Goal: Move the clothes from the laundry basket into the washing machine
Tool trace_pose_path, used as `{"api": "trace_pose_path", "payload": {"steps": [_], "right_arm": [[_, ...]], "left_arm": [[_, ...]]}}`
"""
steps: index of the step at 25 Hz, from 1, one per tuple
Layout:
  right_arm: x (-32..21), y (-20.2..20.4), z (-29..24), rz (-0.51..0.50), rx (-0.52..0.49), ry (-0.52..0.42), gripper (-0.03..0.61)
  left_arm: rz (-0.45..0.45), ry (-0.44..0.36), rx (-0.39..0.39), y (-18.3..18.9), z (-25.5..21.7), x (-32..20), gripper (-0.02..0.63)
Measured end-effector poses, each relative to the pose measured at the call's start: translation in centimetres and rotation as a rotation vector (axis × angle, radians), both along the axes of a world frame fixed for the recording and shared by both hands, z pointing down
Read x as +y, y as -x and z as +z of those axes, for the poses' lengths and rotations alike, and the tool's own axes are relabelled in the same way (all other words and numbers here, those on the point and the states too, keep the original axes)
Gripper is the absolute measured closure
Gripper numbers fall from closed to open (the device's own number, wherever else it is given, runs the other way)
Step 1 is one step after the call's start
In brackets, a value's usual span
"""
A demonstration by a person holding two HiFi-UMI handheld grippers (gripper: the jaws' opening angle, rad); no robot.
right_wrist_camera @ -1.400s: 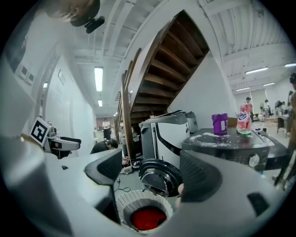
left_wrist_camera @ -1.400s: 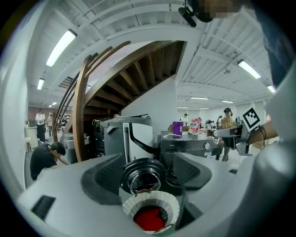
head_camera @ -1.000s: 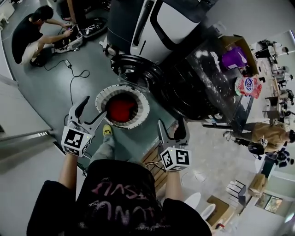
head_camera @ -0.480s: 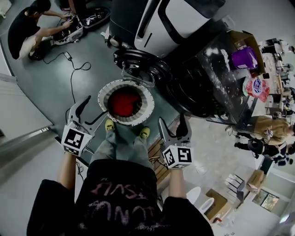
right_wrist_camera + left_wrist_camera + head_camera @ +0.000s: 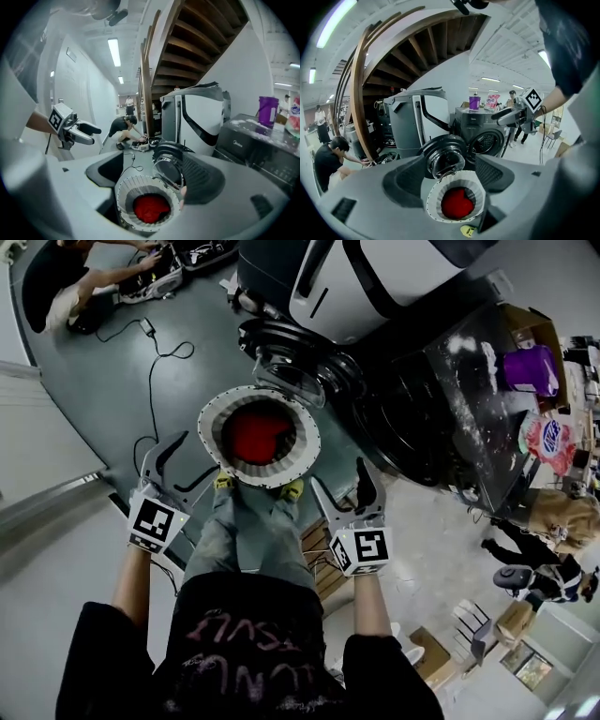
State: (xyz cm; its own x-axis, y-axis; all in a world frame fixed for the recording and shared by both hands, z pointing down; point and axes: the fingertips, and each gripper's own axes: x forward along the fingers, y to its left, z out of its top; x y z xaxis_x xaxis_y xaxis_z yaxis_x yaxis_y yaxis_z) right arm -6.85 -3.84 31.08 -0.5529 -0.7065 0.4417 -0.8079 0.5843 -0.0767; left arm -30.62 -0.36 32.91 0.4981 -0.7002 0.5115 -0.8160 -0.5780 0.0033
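Observation:
A round white laundry basket stands on the floor just in front of the person's feet, with a red garment inside. The basket and the red garment also show in both gripper views. Beyond the basket, the dark washing machine has its round door swung open. My left gripper hangs open at the basket's left rim. On the other side, my right gripper is open too. Nothing is between either pair of jaws. Each gripper looks down at the basket.
A person crouches at the far left over an open case, and a cable trails across the floor. A tall grey-white appliance stands behind the door. A purple container sits on the washer. Another person is at the right.
Both grippers have come lower and closer to the basket's sides. The basket now lies right at the person's shoes. The jaws' opening looks the same.

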Motion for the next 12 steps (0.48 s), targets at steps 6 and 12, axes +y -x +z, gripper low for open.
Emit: {"api": "trace_pose_path", "payload": {"steps": [6,12], "right_arm": [[-1.4,1.7,5.3,-0.143,-0.005,0.054,0.181],[-2.9,2.8,11.4,-0.259,0.048,0.081,0.179]], "left_arm": [[0.038,0.043,-0.057,-1.8,4.9,-1.5,0.278],[0.119,0.110,-0.141,-2.9,11.5,-2.1,0.278]]}}
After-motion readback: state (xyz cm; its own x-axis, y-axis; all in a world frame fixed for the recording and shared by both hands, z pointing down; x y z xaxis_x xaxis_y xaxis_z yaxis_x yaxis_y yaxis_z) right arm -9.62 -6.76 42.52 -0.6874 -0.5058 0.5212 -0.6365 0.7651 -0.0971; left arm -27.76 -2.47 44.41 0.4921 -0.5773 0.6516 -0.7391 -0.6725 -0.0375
